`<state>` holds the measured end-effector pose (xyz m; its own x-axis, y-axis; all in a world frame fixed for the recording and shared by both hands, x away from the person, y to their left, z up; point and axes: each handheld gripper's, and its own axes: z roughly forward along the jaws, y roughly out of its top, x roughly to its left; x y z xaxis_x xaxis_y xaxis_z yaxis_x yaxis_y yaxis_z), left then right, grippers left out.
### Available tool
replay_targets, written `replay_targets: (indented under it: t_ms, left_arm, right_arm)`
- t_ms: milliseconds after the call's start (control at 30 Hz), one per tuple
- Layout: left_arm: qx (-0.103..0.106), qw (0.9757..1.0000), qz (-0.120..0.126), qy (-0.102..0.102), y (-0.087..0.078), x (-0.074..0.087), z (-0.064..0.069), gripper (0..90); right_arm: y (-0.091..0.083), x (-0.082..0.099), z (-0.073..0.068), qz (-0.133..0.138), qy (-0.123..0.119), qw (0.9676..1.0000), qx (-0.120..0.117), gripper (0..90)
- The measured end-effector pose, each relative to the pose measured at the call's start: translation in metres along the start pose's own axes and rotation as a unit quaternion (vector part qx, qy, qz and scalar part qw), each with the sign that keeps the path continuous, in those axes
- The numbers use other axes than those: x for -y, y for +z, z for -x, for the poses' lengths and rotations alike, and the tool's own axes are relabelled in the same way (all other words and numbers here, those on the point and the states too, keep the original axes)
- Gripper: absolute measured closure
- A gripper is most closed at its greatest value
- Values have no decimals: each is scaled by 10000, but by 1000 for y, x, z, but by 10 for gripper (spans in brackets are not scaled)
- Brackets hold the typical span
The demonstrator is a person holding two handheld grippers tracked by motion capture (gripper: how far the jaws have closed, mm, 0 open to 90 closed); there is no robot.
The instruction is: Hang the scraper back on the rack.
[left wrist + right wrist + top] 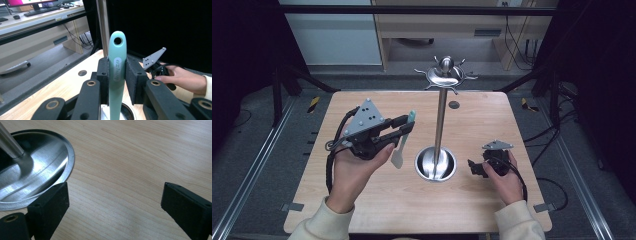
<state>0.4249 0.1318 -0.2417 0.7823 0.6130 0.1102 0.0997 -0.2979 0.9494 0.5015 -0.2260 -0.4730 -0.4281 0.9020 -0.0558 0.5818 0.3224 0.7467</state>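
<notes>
Your left gripper [117, 75]: you hold it up off the table, and its two black jaws are squeezed tight on the green spatula [116, 72], about halfway up the handle.

Spatula handle: it points up and away from you, and the round hanging hole [117, 40] at its tip is free, above the jaws.

Spatula blade: in the high view the pale blade [398, 157] hangs down below your left gripper [404, 125], above the wood, just beside the stand's base.

Stand: the shiny metal rack [441, 120] is in the middle of the table, with a tall pole and a ring of small hooks [444, 76] at the top.

Your job now, as I judge it: hang the spatula on one hook by its hole.

How to do it well: lift the handle tip higher than the hooks first. Pick the hook closest to your left side. Turn your hand so the hole faces the hook tip. Slide it on slowly, then let go only when the hook is through the hole.

Watch out: the pole could tip if you bump it.

Your right gripper [476, 167]: it rests low by the round base [37, 167], jaws wide apart, holding nothing. Use it to steady the base if the rack wobbles.

Table [377, 200]: bare wood under both hands.
</notes>
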Motion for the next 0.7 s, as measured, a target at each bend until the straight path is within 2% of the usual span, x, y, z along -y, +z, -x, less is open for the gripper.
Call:
replay_targets:
  t_ms: [333,600,700]
  left_arm:
    - [-15,9998,182,-79,0,-6,-1,739]
    - [-21,9994,330,-41,-1,-21,0,739]
    - [24,9993,343,-130,1,-23,-3,739]
  right_arm:
    - [0,0,0,16,11,10000,5,84]
    - [-1,0,0,12,21,10000,19,84]
    - [-1,1,0,20,20,10000,23,84]
